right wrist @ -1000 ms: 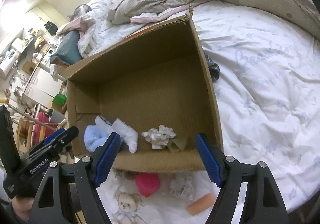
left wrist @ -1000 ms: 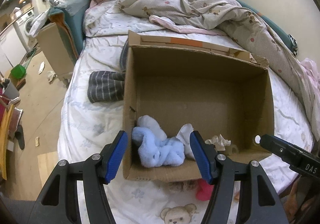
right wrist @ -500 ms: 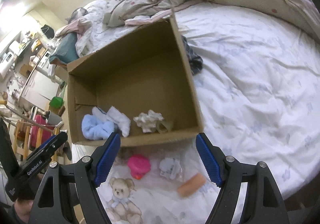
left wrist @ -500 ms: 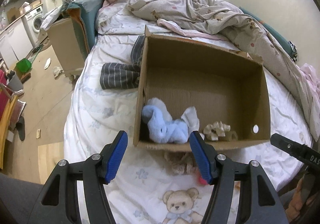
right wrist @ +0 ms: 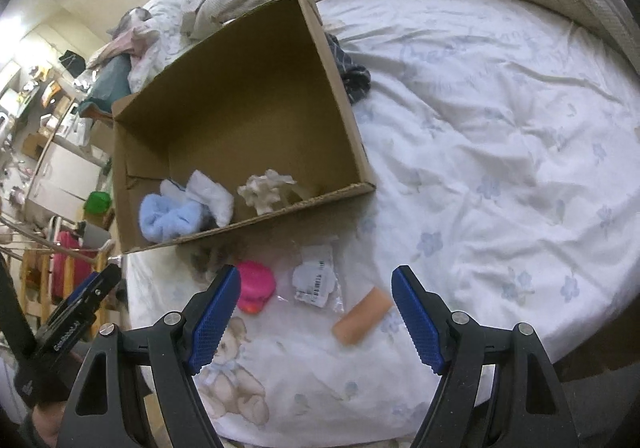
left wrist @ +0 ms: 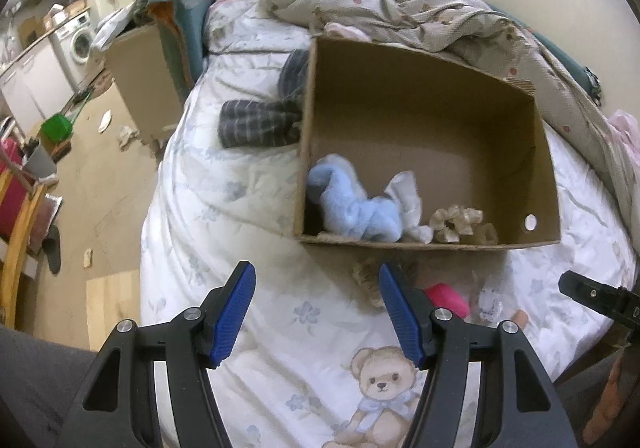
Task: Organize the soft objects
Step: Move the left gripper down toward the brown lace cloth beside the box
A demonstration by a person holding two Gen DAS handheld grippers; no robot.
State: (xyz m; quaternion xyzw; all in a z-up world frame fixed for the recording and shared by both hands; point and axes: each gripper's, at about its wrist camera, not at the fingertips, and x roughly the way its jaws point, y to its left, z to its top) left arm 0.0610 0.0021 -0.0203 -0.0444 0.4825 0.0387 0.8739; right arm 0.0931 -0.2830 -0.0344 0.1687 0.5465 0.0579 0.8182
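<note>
Am pulling both tools back from box (left wrist: 424, 248); left tool (left wrist: 314, 312), right tool (right wrist: 316, 316) gaping wide, empty; pink toy (right wrist: 256, 286) at 11 o'clock waiting next.

two wrist views from the bed's near edge, both facing the cardboard box (left wrist: 424, 120) (right wrist: 240, 88)

The room light is soft and a little dim, with a brighter glow in the upper left of my right view. Both pictures bend strongly at their edges and end in black corners. The brown cardboard box (right wrist: 240, 96) throws a shadow on the white flowered bedsheet (right wrist: 500, 128). The peach cylinder-shaped item (right wrist: 362, 315) looks blurred.
</note>
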